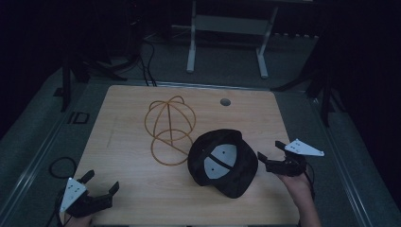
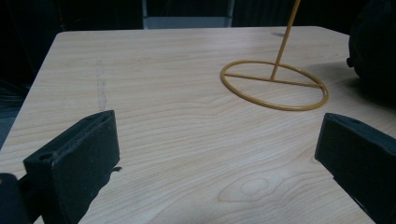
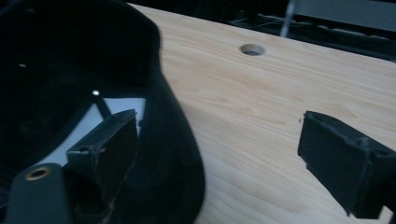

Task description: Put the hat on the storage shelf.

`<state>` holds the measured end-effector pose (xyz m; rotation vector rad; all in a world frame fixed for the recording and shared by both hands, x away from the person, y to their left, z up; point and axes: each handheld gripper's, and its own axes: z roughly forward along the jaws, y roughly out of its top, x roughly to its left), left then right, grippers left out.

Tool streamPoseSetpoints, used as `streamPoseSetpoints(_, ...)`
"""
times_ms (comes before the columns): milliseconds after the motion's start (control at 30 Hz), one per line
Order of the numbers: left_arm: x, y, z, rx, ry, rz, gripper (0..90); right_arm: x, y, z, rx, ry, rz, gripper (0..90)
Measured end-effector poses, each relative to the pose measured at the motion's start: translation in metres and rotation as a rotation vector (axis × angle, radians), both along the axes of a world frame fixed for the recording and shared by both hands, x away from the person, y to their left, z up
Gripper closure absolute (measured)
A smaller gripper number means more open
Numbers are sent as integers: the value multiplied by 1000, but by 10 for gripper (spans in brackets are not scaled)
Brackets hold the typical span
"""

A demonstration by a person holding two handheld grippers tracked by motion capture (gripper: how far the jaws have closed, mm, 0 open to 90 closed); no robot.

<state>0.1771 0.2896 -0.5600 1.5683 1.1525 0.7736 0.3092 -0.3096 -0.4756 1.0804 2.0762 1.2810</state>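
Observation:
A black cap [image 1: 222, 163] lies upside down right of the table's middle, a white panel showing inside it. A yellow wire hat stand [image 1: 170, 130] rests just left of it. My right gripper [image 1: 270, 150] is open at the cap's right edge. In the right gripper view the right gripper [image 3: 224, 154] has its left jaw over the cap [image 3: 70, 70] opening, the rim between the jaws and nothing clamped. My left gripper [image 1: 102, 181] is open near the front left corner. In the left gripper view the left gripper [image 2: 217, 154] faces the stand's base ring [image 2: 275, 86], well short of it.
The wooden table [image 1: 127, 189] has a round cable hole [image 1: 225, 101] near its far edge. A white desk frame [image 1: 191, 47] stands on the floor behind. Cables [image 1: 61, 168] lie on the floor at the left. The surroundings are dark.

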Motion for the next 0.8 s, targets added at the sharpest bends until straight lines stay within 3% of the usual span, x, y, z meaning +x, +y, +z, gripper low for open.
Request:
streamPoseSetpoints(267,0,0,0,-2,1,-10,3,11,21,7,-4,-8,64,139)
streamPoseSetpoints(500,0,0,0,-11,1,-16,3,23,49,11,-43,-9,135,139)
streamPoseSetpoints(800,1,-1,0,-13,0,-26,3,40,73,13,-70,-7,174,144)
